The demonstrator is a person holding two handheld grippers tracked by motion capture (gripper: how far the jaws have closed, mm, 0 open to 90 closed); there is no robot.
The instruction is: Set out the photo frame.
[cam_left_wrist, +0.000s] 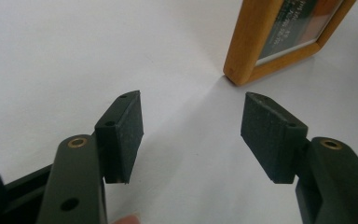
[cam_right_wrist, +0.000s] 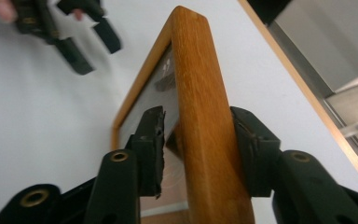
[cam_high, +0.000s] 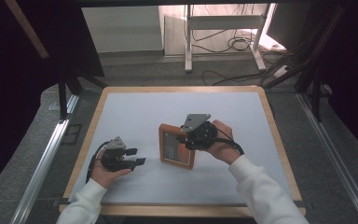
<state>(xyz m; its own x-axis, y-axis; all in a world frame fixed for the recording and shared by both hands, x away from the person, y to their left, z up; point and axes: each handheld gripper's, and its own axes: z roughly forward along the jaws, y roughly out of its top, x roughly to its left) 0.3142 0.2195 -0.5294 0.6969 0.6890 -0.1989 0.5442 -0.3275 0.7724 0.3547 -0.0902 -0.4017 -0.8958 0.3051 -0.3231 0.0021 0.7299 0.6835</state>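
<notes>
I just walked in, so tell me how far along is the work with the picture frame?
Done: the right gripper is shut on the frame's wooden edge, and the frame stands tilted on the table, one corner down. In hand: propping it up. Left: the left gripper is open, empty and apart from the frame, so any help from it, and the release, has not begun.

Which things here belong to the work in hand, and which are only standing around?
In the work:
- wooden picture frame, gripped on its side rail, one corner on the table
- right tongs, shut on the frame
- left tongs, open, close to the frame

Standing around:
- table, the support only
- white stand and cables on the floor behind
</notes>
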